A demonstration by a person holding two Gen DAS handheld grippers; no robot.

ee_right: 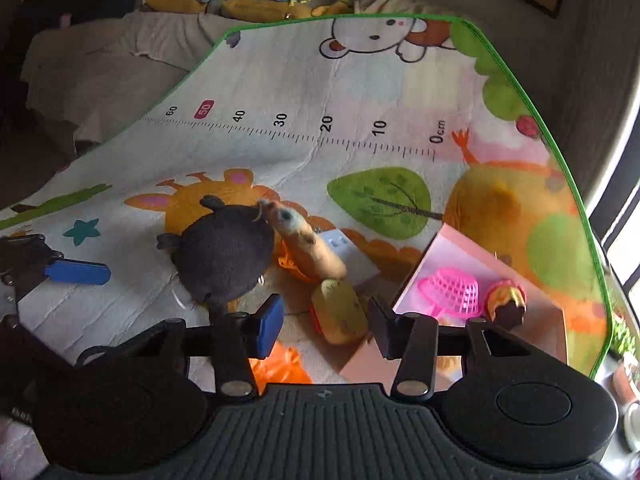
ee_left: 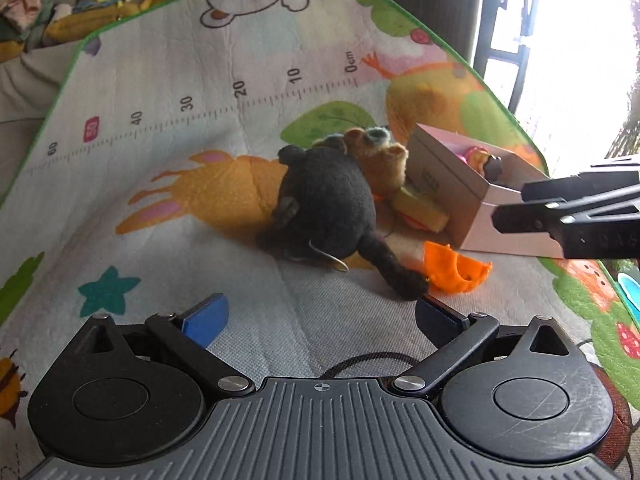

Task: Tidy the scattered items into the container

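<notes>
Eyeing the soft, light black plush toy [ee_left: 324, 204], I'd pinch its belly; both grippers' fingers apart, empty.

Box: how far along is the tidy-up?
Done: a pink basket and a small doll lie in the box. In hand: nothing; both grippers are empty. Left on the mat: black plush, brown plush, yellow toy, orange piece.
</notes>
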